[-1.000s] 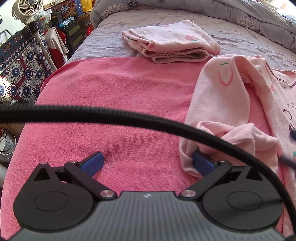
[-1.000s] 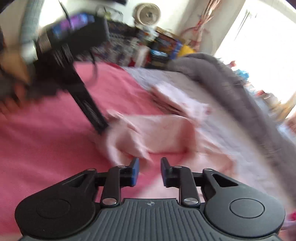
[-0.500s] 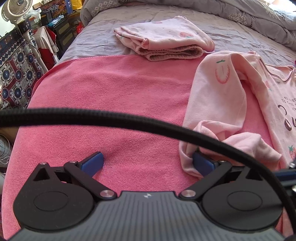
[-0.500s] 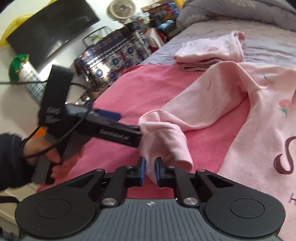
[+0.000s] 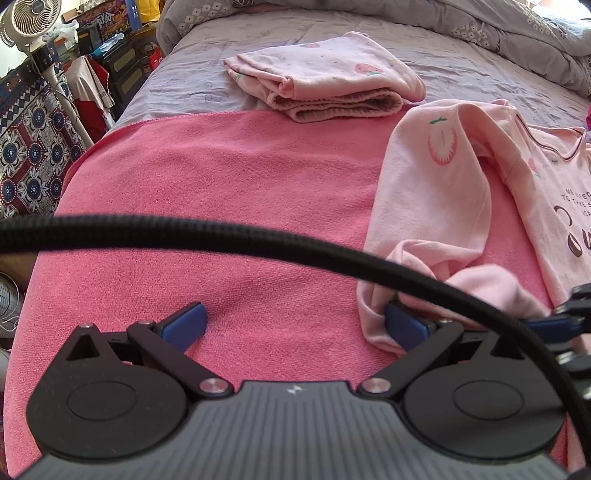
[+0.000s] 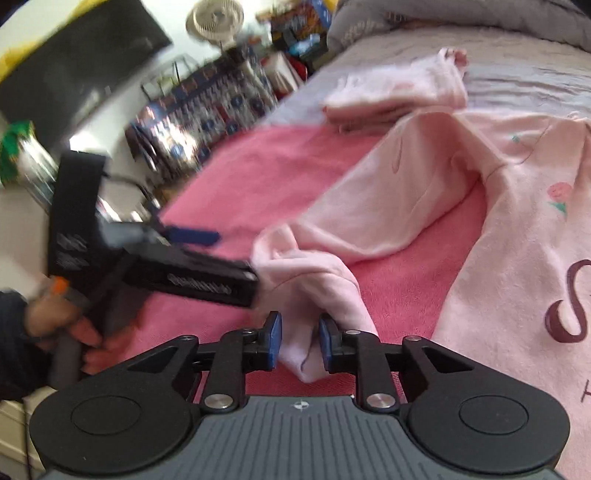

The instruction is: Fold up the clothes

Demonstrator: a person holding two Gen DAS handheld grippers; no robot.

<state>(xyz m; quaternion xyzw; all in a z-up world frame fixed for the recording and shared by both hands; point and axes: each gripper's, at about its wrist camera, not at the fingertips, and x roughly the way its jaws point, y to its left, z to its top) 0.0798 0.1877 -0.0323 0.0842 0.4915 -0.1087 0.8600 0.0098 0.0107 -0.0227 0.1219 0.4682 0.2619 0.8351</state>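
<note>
Low in the frame, the right tool (image 6: 300,341) has just eased wider around the bunched sleeve (image 6: 314,291), barely pinching it; the left tool (image 5: 293,325) stands spread wide over the pink blanket (image 5: 229,192).

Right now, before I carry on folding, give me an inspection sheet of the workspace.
Surface: pink towel spread over a grey bedsheet.
Job's things: pink top lying open, its sleeve cuff bunched; folded pink garment behind.
Clutter: nothing seen.
Grippers: left gripper open, one finger in the cuff; right gripper, jaws just opening, cuff between them.
Cables: black cable crosses the left view.
Surroundings: fan, patterned cloth.
</note>
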